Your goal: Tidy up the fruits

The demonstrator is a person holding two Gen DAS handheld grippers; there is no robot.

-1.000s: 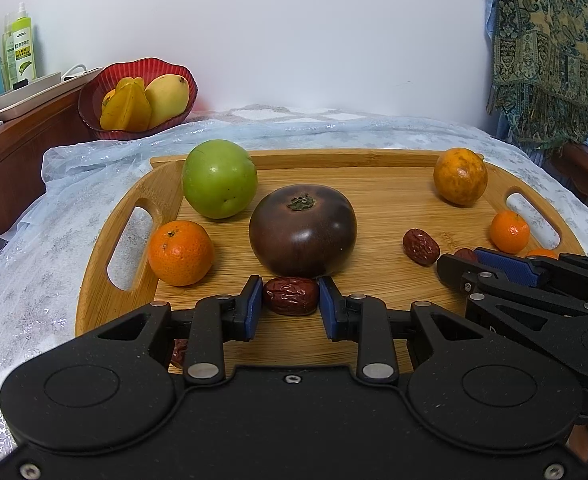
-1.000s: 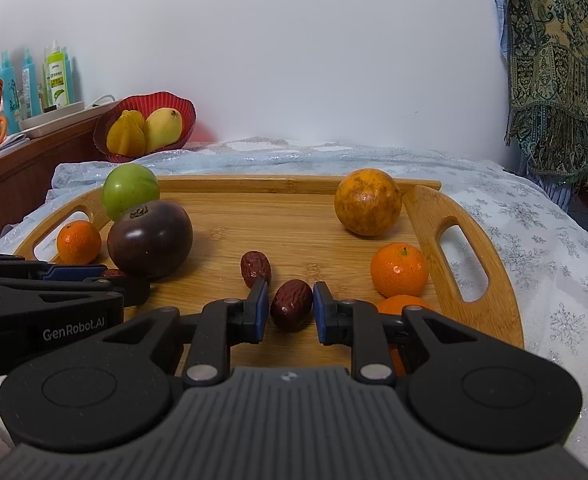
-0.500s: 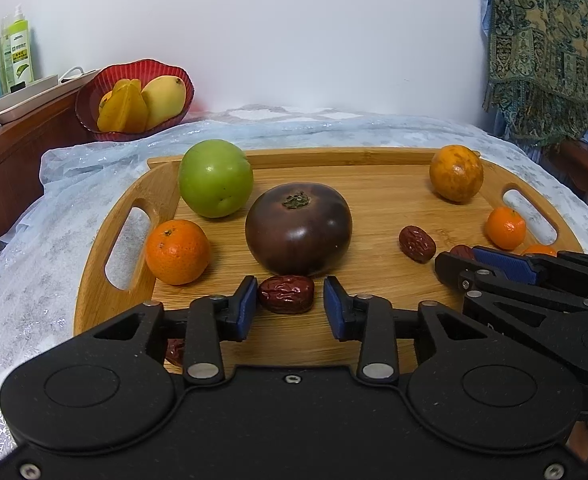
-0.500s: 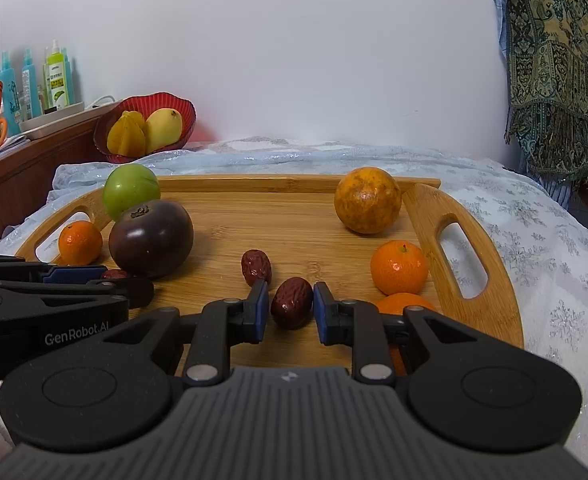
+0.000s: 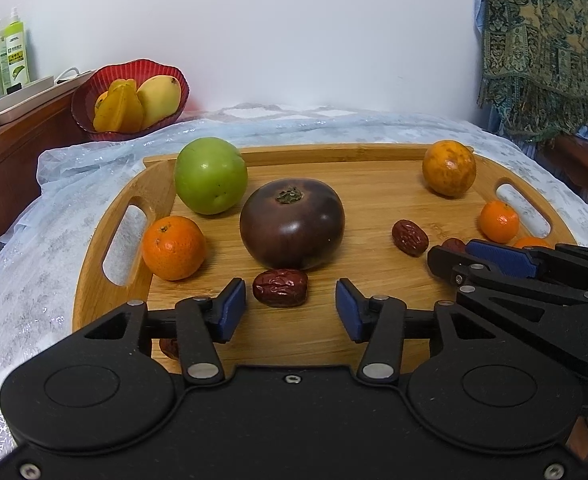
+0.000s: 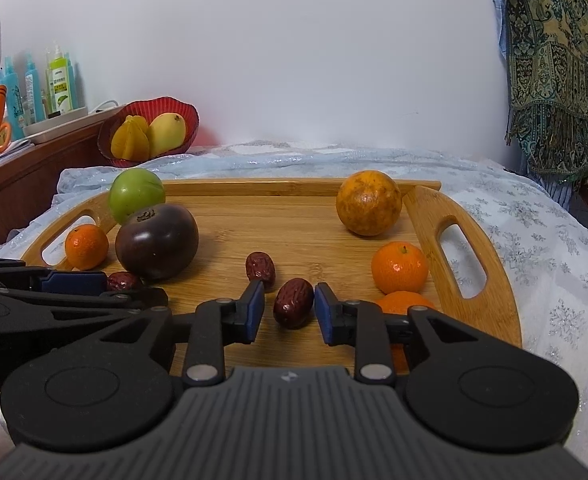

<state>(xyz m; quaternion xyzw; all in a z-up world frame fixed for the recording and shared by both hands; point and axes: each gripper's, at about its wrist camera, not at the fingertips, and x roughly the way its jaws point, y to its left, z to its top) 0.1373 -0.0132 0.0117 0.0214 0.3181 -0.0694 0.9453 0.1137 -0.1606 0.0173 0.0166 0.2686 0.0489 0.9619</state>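
Home bedroom, bed cover (image 5: pixel 333 120), toiletry bottles (image 6: pixel 60 84)

one red date (image 5: pixel 169 347) mostly hidden under left gripper (image 5: pixel 290 309) linkage. orange mandarin (image 6: pixel 399 322) half covered by right gripper (image 6: pixel 286 307) arm. bottle labels (image 6: pixel 59 87) too small to read. patterned cloth (image 6: pixel 559 68) cut off at right edge.

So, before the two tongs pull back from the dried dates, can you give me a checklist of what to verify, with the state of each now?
1. Left tongs let go of their dried date: ok; the jaws have just been opening, gaps both sides.
2. Right tongs let go of their date: ok, just opened, narrow gaps.
3. Both dates resting on the wooden tray: ok.
4. Left date clear of the dark tomato: cannot tell.
5. The two tongs clear of each other: ok.
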